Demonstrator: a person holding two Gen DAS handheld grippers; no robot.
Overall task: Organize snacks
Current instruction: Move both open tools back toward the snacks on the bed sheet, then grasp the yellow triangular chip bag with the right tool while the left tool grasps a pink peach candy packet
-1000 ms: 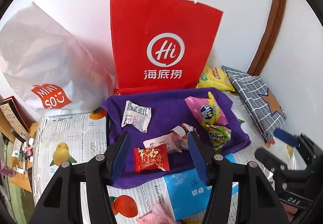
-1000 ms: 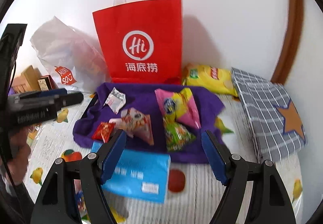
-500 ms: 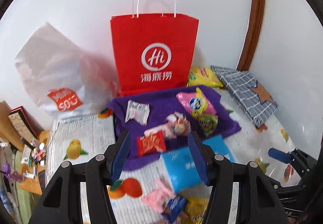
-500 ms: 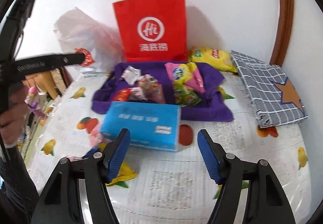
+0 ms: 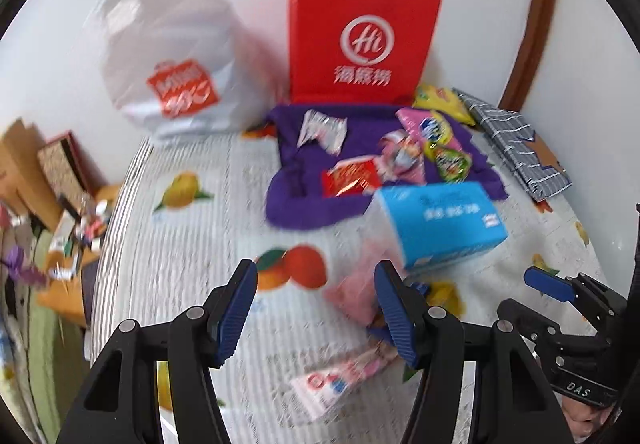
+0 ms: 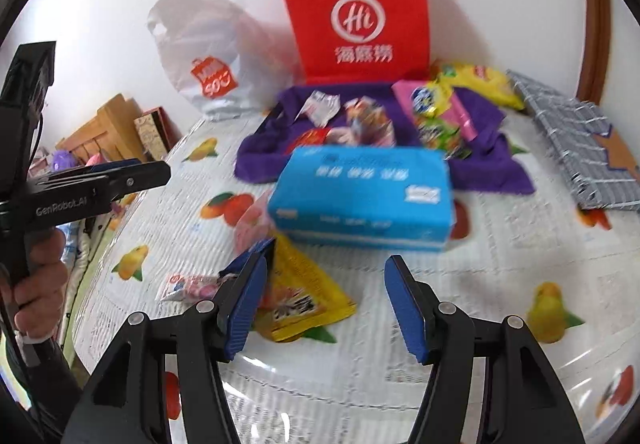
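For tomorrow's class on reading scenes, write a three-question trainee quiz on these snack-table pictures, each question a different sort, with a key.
1. True or false: the blue box lies wholly on the purple cloth.
2. Which stands against the wall behind the cloth? A) green bucket B) red bag C) glass jar
3. Fill in: the flat packet beside the right claw's left finger is mostly ____.

Key: 1 false, it sits mostly on the fruit-print table cover; 2 B; 3 yellow.
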